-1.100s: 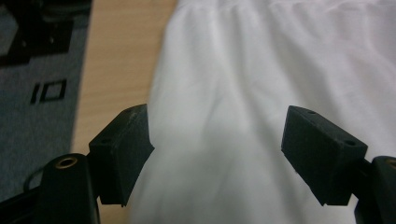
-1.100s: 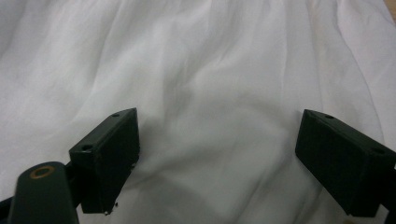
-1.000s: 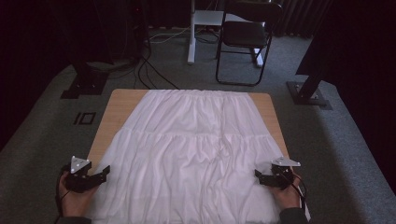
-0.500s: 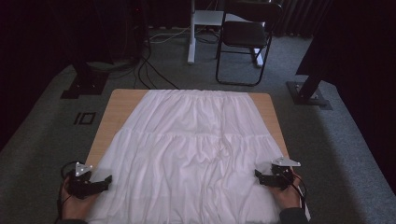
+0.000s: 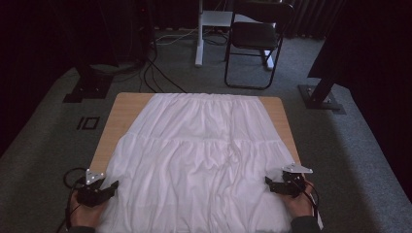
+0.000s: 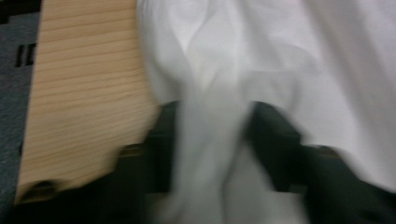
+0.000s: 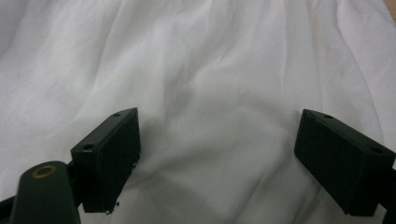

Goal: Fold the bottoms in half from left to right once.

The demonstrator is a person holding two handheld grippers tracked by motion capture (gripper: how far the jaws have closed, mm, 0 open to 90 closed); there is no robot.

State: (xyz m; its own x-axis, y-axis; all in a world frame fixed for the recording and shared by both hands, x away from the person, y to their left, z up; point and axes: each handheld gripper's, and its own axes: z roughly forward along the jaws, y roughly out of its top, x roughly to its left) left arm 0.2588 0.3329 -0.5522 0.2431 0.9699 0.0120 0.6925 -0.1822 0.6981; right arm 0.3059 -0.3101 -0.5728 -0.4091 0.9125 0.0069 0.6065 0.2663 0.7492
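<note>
Here, white skirt [image 5: 204,160], gathered, spread flat

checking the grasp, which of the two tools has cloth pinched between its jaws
The left tool: a fold of the white pleated fabric skirt is bunched between its jaws; the right tool stands wide open.

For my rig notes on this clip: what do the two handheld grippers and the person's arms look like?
Both are black. The left gripper and right gripper each carry a grey three-cornered plate on top with small pale dots, and a thin black cable loops from each. In the right gripper view the jaws are blocky black pads with small holes, beside a brass-ringed pivot. A dark sleeve cuff shows at the right wrist.
</note>
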